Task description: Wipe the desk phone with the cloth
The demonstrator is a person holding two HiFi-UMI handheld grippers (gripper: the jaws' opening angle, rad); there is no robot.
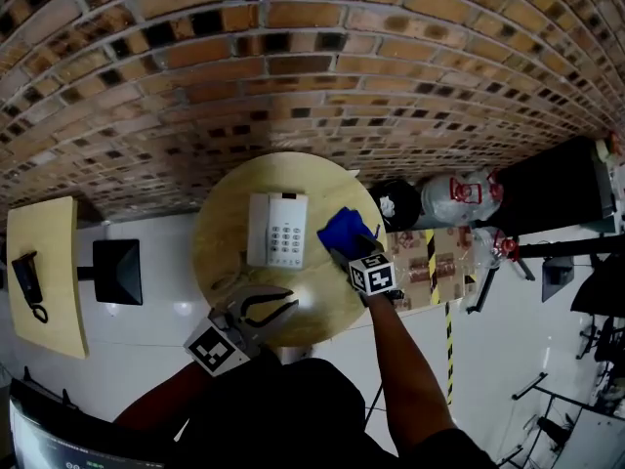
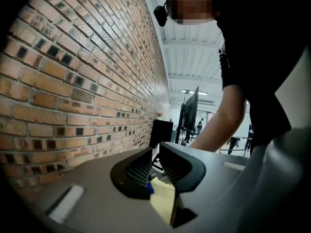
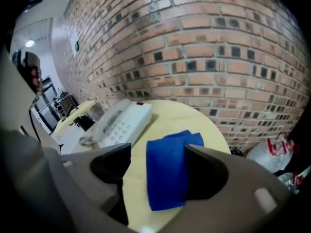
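- The right gripper (image 3: 157, 155) has its jaws spread wide, with the blue cloth (image 1: 344, 228) between them, by the round table's (image 1: 220, 233) right edge.
- The white desk phone (image 1: 277, 230) lies near the middle of the table.
- The left gripper (image 1: 266, 308) is at the near edge, jaws apart and empty.

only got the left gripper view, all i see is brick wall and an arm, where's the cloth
observer: The blue cloth lies on the round table, just right of the white desk phone in the head view.
operator: is anything holding it
observer: No. The right hand-held gripper has its jaws wide apart around the cloth, and bare table shows between the cloth and one jaw.
operator: phone ready to wipe
observer: It looks so. Its handset sits in the cradle along the phone's left side, and nothing lies on top.
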